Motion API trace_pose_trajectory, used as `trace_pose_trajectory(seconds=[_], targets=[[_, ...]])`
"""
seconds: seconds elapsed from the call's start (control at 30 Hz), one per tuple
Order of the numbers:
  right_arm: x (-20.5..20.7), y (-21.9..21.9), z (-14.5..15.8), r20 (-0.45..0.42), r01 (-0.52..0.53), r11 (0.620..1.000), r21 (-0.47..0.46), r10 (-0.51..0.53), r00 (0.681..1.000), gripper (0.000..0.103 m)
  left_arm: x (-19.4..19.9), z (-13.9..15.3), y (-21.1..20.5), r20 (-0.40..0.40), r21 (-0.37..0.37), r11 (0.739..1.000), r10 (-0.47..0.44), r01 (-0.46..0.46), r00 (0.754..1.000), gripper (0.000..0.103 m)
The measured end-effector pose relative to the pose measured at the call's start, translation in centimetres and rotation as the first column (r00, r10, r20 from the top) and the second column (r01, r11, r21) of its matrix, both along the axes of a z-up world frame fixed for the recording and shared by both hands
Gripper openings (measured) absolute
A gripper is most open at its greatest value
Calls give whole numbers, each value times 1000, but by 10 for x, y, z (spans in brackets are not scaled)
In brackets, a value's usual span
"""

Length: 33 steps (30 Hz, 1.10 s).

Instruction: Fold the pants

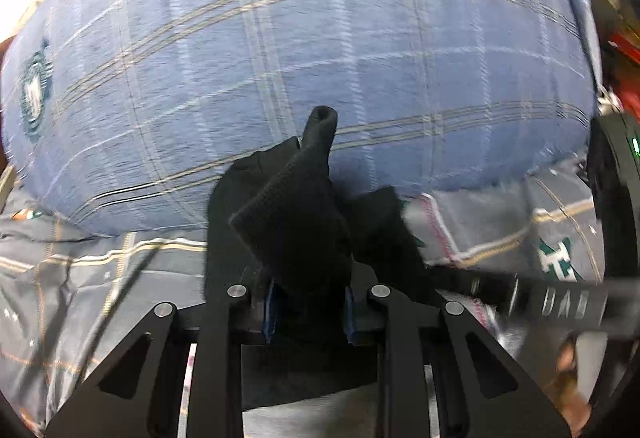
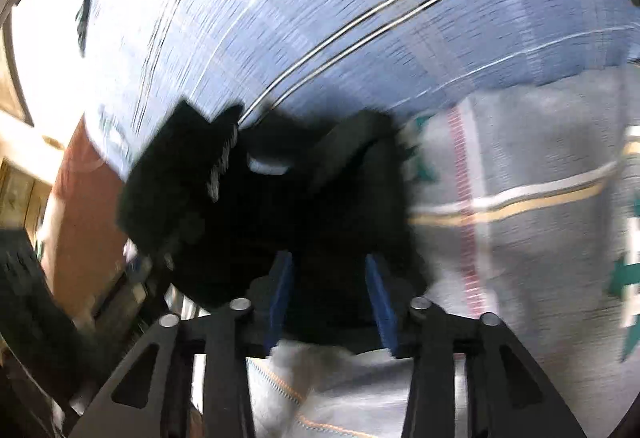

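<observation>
The black pants (image 1: 288,222) hang bunched over a grey checked bedsheet (image 1: 100,278), with a ribbed strip of cloth sticking up. My left gripper (image 1: 310,302) is shut on that cloth, which fills the narrow gap between its blue pads (image 1: 272,306). In the blurred right wrist view the pants (image 2: 248,222) are a dark mass in front of my right gripper (image 2: 330,286). Its blue pads (image 2: 280,294) stand well apart with their inner faces showing, and the black cloth lies loose between them. A black bar with pale letters (image 1: 560,302) crosses the lower right, seemingly part of the other gripper.
A big blue plaid pillow (image 1: 320,57) (image 2: 360,17) lies just behind the pants and fills the upper part of both views. The grey sheet (image 2: 540,197) stretches to the right. A red thing (image 1: 624,49) sits at the far right; a reddish-brown surface (image 2: 80,217) stands left.
</observation>
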State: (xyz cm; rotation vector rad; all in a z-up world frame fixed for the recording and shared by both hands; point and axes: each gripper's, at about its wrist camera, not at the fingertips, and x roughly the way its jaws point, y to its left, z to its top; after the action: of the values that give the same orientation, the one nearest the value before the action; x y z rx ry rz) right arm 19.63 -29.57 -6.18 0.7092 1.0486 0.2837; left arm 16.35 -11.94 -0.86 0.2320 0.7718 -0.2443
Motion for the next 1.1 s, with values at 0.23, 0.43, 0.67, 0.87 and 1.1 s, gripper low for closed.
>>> trace_pose_trajectory(seconds=[0.23, 0.43, 0.67, 0.87, 1.1], targets=[[-2, -39, -12, -51, 97, 993, 69, -93, 994, 48, 5, -27, -20, -132, -63, 991, -124, 117, 983, 39], [13, -34, -18, -44, 64, 993, 97, -60, 997, 54, 1, -22, -3, -208, -305, 930, -276, 205, 939, 70], [12, -17, -12, 5, -3, 983, 184, 2, 1000, 62, -4, 12, 55, -169, -401, 905, -224, 141, 960, 79], [14, 2, -7, 4, -40, 989, 146, 40, 999, 70, 27, -15, 106, -277, -411, 906, -22, -97, 961, 79], [17, 27, -12, -34, -49, 994, 101, 52, 998, 19, 40, -53, 109, -417, -429, 884, -13, -184, 909, 79]])
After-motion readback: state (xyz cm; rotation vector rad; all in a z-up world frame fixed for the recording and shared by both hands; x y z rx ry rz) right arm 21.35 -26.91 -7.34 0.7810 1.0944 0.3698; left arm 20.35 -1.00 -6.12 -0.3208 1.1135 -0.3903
